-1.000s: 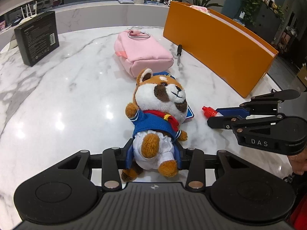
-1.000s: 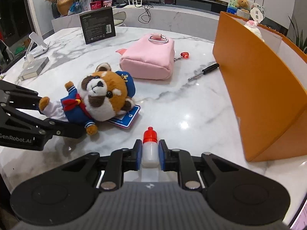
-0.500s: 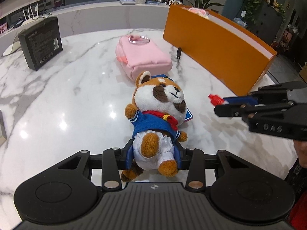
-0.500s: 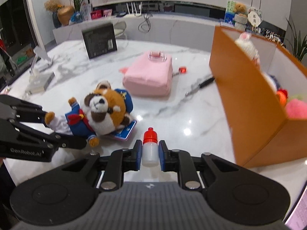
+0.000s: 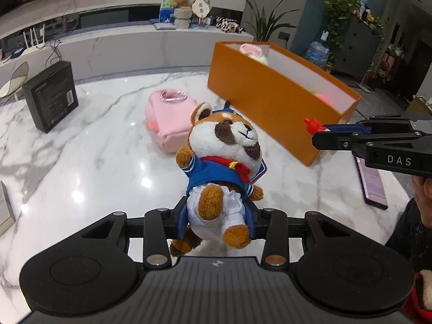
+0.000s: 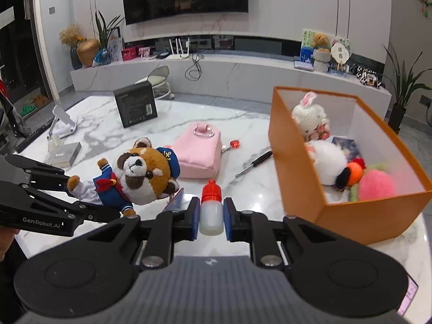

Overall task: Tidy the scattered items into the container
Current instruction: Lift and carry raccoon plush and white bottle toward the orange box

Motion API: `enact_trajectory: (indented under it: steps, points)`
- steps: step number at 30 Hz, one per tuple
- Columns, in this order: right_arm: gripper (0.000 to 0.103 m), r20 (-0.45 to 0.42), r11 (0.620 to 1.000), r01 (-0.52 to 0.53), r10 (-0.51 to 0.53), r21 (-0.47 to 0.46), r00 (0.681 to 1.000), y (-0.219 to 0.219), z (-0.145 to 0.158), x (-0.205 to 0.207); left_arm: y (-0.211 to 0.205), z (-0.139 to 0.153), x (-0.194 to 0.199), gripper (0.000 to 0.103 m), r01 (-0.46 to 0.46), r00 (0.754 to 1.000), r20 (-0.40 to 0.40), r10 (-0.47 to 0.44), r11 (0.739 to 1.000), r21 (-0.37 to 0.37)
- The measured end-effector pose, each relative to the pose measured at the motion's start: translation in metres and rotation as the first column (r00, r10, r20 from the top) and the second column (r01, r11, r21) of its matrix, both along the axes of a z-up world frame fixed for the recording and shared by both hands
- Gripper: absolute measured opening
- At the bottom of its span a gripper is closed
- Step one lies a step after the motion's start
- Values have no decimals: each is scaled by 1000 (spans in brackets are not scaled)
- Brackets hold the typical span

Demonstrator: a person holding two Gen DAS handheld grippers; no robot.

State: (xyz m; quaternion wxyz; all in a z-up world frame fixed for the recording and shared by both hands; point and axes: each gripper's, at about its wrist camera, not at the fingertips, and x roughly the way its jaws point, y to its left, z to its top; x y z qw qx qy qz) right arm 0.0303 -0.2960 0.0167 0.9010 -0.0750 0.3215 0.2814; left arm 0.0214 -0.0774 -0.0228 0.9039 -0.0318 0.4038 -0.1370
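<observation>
Higher now: sailor-suited plush (image 5: 224, 162) clamped in left hand-held gripper (image 5: 216, 216), red-capped bottle (image 6: 211, 210) in right (image 6: 211, 216).

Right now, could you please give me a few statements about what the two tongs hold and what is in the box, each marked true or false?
1. The left tongs grip the brown plush raccoon in a blue sailor suit by its lower body. True.
2. The right tongs are empty. False: they are shut on a small white plastic bottle with a red cap.
3. The open orange cardboard box already holds soft toys. True.
4. The pink fabric pouch with a metal ring lies inside the box. False: it lies on the white marble table.
5. The black-handled screwdriver lies on the table between the pouch and the box. True.
</observation>
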Motion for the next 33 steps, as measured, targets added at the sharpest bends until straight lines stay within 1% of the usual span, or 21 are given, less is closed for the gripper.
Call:
enact_trajectory:
  steps: [3,10,17,24,31,33]
  points:
    - [20,19,1000,0,0,2,1000,-8,10,-4,-5,10,-3,46,19,1000,23,-19,1000,-6]
    - [20,88,1000,-11,13,-17,996,-25,39,-13,-17,37,-6,46,66,995,76,-67,998,7]
    - [20,176,999,19,-13,-34,984,-54,77,-20,-26,81,-12,46,116,978,171,-120,993,29]
    - [20,269,997,71,-65,-12,961,-76,114,-23,-45,122,-11,46,178,944,272,-185,983,53]
    - [20,345,995,93,-102,43,933,-87,139,-20,-74,155,-7,47,225,903,357,-239,971,82]
    - [20,362,994,92,-107,58,926,-88,145,-18,-86,164,-4,47,240,887,382,-259,966,96]
